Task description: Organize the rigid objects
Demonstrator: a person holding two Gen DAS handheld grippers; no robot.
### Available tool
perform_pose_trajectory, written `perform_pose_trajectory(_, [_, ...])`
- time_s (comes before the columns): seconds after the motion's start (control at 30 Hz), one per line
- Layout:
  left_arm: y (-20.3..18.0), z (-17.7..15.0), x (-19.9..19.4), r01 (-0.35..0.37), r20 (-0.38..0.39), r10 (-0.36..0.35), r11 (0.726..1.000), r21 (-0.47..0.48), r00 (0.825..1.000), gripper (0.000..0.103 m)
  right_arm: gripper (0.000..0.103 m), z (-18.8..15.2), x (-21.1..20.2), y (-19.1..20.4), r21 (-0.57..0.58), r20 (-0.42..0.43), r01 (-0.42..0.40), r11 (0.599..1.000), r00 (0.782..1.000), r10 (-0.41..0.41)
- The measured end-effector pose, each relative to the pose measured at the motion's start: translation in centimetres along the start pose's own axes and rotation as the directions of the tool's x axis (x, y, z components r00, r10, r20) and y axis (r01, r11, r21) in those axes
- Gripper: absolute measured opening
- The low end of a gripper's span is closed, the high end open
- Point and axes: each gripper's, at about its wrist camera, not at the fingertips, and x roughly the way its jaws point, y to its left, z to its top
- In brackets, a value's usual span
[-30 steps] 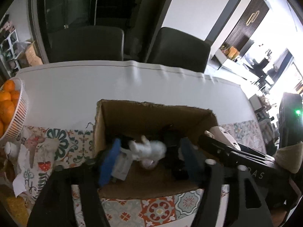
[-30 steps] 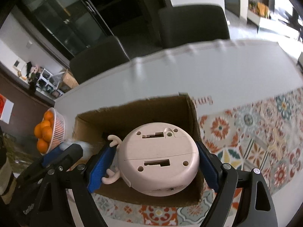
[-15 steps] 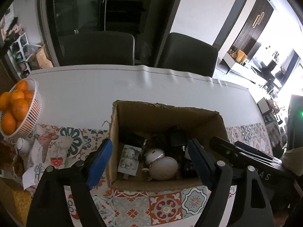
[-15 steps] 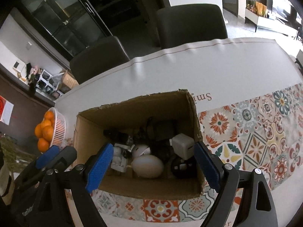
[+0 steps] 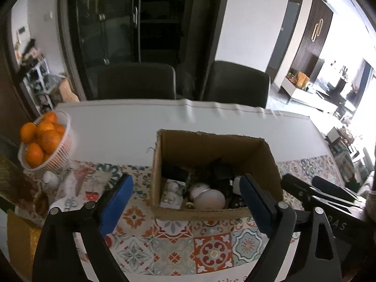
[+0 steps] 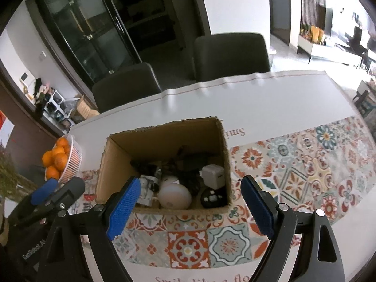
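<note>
An open cardboard box (image 5: 270, 162) (image 6: 223, 150) stands on the patterned tablecloth. Inside lie a pink round toy (image 5: 209, 198) (image 6: 174, 196), a small white figurine (image 5: 171, 191), a white charger cube (image 6: 212, 175), a black round gadget (image 6: 212, 197) and dark cables. My left gripper (image 5: 185, 202) is open and empty, above the table in front of the box. My right gripper (image 6: 190, 205) is open and empty, in front of the box.
A white basket of oranges (image 5: 44, 141) (image 6: 63, 158) stands at the left. Small clutter (image 5: 50, 179) lies below it. Two dark chairs (image 5: 136, 81) stand behind the table. The right gripper's body (image 5: 329, 197) shows beside the box.
One second ago the left held a white toy and the right the pink round toy over the box. Both opened, the toys dropped in, and both grippers drew back and up.
</note>
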Motion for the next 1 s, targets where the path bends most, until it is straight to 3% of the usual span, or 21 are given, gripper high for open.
perform_pose_trajectory(0.3, [-1.1,-2.4,-5.0,-0.098,0.123,0.094,0.995,0.03,0.988,0.103,0.09,-2.4,-4.6,-0.6,-0.026,0.098,0.058,0.998,0.994,-0.055])
perform_pose_trajectory(0.63, [-2.4,-5.1,-10.5,-0.213,0.269,0.192,0.976,0.051,0.944,0.103,0.092,-5.3,-10.3,-0.9,-0.05,0.269,0.129,0.99,0.957,-0.111])
perform_pose_trajectory(1.0, [-3.4,-7.8,-14.2,-0.255,0.357,0.215,0.965,0.068,0.909,0.103,0.095,-8.1,-14.4,-1.0,-0.074,0.376,0.139,0.988,0.921,-0.101])
